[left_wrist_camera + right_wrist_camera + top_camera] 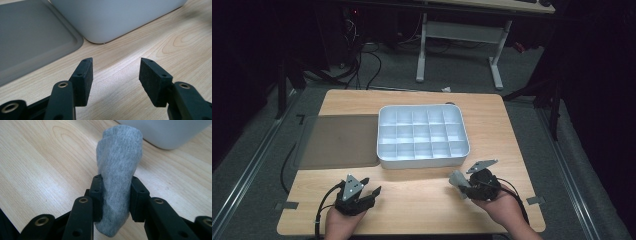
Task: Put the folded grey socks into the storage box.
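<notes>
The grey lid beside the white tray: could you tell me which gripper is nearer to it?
Left. The left gripper sits open just below the lid, near its bottom right corner. The right gripper, shut on a sock, is past the tray, below its right corner.

This looks like a lab or recording room: a small wooden counter [412, 200] stands alone on grey carpet [257, 150], lit against dark surroundings. Toward twelve o'clock, loose cables [362, 55] trail across the floor beside a white-legged desk [462, 45]; metal rails [247, 170] flank the counter.
</notes>
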Motion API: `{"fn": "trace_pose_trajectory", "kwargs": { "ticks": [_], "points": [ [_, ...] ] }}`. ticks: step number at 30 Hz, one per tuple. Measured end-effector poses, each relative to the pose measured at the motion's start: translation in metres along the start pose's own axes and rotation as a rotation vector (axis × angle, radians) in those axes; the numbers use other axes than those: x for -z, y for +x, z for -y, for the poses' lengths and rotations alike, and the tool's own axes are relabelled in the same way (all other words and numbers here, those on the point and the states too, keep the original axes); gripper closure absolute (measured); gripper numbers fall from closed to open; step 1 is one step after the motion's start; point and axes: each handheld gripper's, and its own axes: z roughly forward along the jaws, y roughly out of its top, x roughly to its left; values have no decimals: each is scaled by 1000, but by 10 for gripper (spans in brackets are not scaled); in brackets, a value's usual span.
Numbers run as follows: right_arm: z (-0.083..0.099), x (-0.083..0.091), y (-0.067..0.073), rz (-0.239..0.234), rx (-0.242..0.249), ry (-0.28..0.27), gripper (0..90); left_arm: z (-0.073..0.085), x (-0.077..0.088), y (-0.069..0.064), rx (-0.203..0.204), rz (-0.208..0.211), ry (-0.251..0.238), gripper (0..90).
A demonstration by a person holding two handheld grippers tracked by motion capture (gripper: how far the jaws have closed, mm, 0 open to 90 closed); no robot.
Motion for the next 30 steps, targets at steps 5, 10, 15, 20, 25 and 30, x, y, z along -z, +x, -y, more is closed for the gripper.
{"fn": "trace_pose_trajectory", "kwargs": {
  "ticks": [5,10,15,20,25,30],
  "points": [
    [-7,9,-3,-5,-8,-7,696,1,-1,1,13,13,5,447],
    [-13,17,-4,-5,5,-4,696,2,-1,1,12,19,14,447],
    [-24,29,-6,-16,-3,-14,696,2,-2,0,16,28,13,447],
    [-39,38,-11,-2,-7,-16,697,2,-5,-2,7,41,23,445],
    [-55,41,-20,11,-20,-12,697,2,-5,-2,13,47,18,444],
    [-70,35,-31,24,-26,4,697,3,-3,-1,25,53,14,443]
  ]
}}
